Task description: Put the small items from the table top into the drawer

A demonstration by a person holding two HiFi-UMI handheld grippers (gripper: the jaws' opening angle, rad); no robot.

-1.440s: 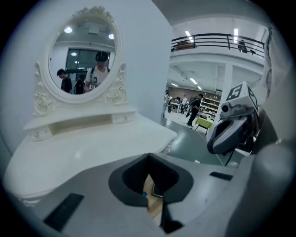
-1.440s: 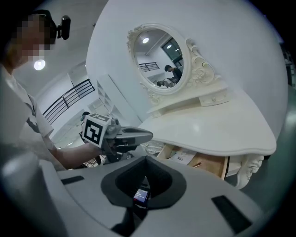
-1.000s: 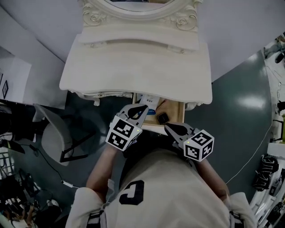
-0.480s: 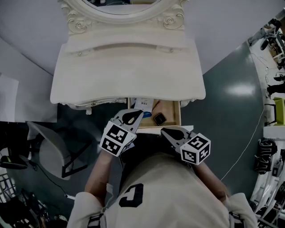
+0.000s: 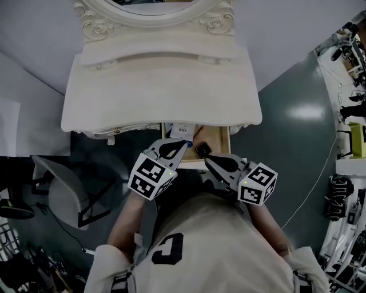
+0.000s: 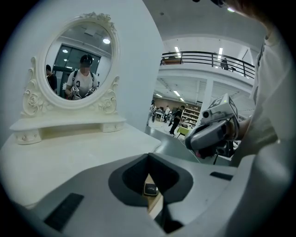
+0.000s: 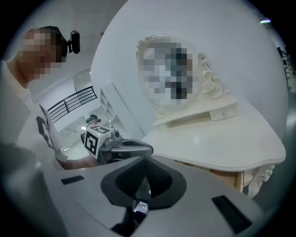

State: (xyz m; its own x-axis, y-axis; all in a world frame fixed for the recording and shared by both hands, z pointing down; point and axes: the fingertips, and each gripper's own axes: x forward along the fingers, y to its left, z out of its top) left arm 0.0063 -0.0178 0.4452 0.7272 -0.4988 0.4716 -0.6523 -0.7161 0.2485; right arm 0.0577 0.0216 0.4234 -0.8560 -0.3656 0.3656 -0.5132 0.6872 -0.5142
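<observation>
1. Table point(image 5: 160, 86): a white dressing table with an oval mirror point(image 5: 154, 7) at its back. The person stands at its front edge.
2. Drawer point(image 5: 216, 140): open, projecting from under the front edge of the table. Its wooden bottom is exposed on the right side.
3. Dark item point(image 5: 202, 150): small and square. It lies flat on the drawer bottom near the front, between the two gripper tips as seen from the head view. It also shows through the jaw window in the left gripper view point(image 6: 150, 189) and the right gripper view point(image 7: 141, 208).
4. White-blue pack point(image 5: 182, 131): lies in the left part of the drawer, towards the back and partly under the table edge.
5. Left gripper point(image 5: 182, 143): clenched, with the jaws meeting at the tips point(image 6: 149, 156) and nothing clamped between them. It is held above the left front of the drawer and points towards the table.
6. Right gripper point(image 5: 208, 159): clenched, with the jaws meeting at the tips point(image 7: 146, 159) and nothing clamped between them. The tip sits at the drawer's front edge, just beside the dark item. Contact with the drawer cannot be confirmed.
7. Chair point(image 5: 63, 189): grey, on the floor to the left of the person.
</observation>
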